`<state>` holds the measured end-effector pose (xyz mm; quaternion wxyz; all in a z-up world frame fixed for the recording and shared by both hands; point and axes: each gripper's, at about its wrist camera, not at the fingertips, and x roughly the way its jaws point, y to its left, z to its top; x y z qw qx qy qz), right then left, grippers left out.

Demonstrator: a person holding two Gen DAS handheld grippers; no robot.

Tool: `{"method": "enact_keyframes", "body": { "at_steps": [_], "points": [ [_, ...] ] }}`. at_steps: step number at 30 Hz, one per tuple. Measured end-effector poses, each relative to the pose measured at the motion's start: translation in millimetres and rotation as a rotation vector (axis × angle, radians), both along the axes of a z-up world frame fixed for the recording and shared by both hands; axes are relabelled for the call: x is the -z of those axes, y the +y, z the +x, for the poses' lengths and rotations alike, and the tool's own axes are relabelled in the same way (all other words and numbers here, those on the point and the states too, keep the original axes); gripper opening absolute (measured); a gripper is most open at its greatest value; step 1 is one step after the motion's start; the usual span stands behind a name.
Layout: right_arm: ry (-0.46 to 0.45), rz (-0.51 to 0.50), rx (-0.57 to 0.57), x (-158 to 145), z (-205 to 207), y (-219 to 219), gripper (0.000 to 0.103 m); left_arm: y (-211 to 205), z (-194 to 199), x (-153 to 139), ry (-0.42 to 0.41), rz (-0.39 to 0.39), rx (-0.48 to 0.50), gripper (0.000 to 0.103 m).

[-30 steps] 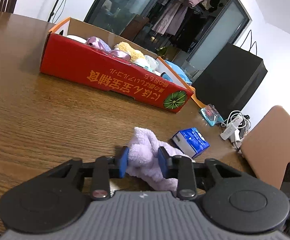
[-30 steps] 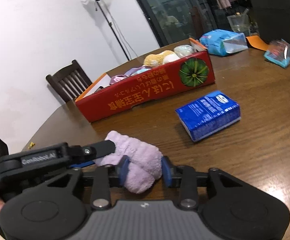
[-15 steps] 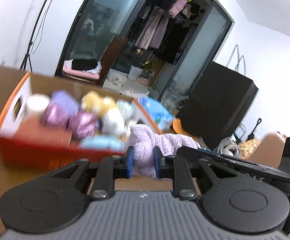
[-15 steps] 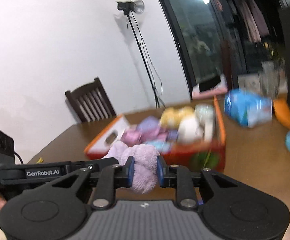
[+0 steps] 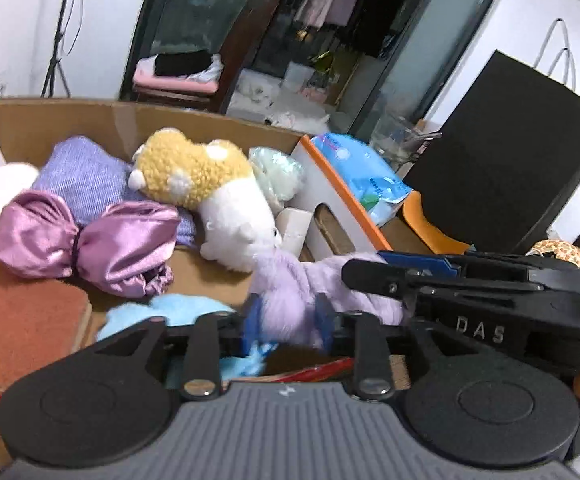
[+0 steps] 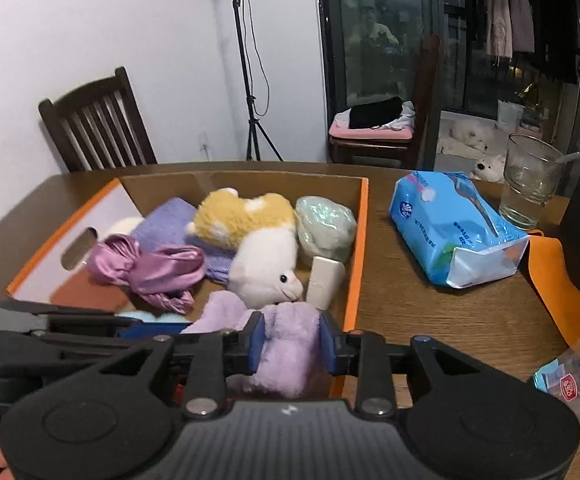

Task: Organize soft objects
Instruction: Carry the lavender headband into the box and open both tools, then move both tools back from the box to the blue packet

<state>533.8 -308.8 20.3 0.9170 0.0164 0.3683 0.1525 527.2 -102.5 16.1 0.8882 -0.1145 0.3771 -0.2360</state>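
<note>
A fluffy lilac plush (image 5: 290, 300) (image 6: 285, 344) hangs between both grippers over the near right part of the cardboard box (image 5: 342, 204) (image 6: 356, 248). My left gripper (image 5: 287, 322) is shut on one end of it. My right gripper (image 6: 292, 342) is shut on the other end and shows from the side in the left wrist view (image 5: 430, 280). The box holds a yellow and white plush animal (image 5: 209, 192) (image 6: 257, 240), a satin purple bow (image 5: 85, 240) (image 6: 149, 264), a lilac knit (image 5: 85, 172), a pale green bundle (image 6: 326, 228) and a light blue fluffy piece (image 5: 161, 312).
A blue tissue pack (image 6: 454, 228) lies on the wooden table (image 6: 450, 320) right of the box, with a glass (image 6: 530, 184) behind it and a snack packet (image 6: 574, 376) at the right edge. A dark chair (image 6: 93, 120) stands behind the table. A black bag (image 5: 502, 152) is at right.
Both grippers lifted the lilac plush off the table and carried it forward to above the box. The box now fills the lower view; both grippers stay shut on the plush.
</note>
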Motion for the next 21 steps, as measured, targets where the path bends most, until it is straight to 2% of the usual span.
{"method": "enact_keyframes", "body": {
  "at_steps": [1,2,5,9,11,14,17,21],
  "points": [
    [-0.013,0.01,0.002,-0.9,-1.2,-2.6,0.03,1.8,-2.5,-2.0,-0.007,-0.003,0.01,0.045],
    [-0.018,0.023,0.004,-2.6,-3.9,-4.8,0.032,4.3,-5.0,-4.7,-0.015,-0.008,0.019,0.049],
    [-0.054,0.045,0.023,-15.7,-13.3,-12.4,0.039,14.8,-19.7,-20.8,-0.064,-0.015,0.022,0.052],
    [-0.121,0.043,0.029,-38.2,-34.6,-18.1,0.039,31.5,-50.8,-48.9,-0.168,0.028,-0.042,0.06],
    [-0.155,0.051,0.016,-50.3,-54.2,-21.3,0.042,41.6,-72.4,-59.8,-0.219,0.076,-0.083,0.064],
    [-0.2,0.069,0.013,-62.4,-88.8,-27.7,0.054,57.9,-113.1,-70.4,-0.294,0.146,-0.158,0.068],
    [-0.223,0.073,0.002,-63.6,-127.9,-30.6,0.054,72.7,-153.8,-72.9,-0.332,0.176,-0.211,0.073],
    [-0.254,0.058,-0.014,-52.1,-182.3,-27.3,0.054,83.1,-213.1,-62.5,-0.372,0.229,-0.295,0.076]
  ]
}}
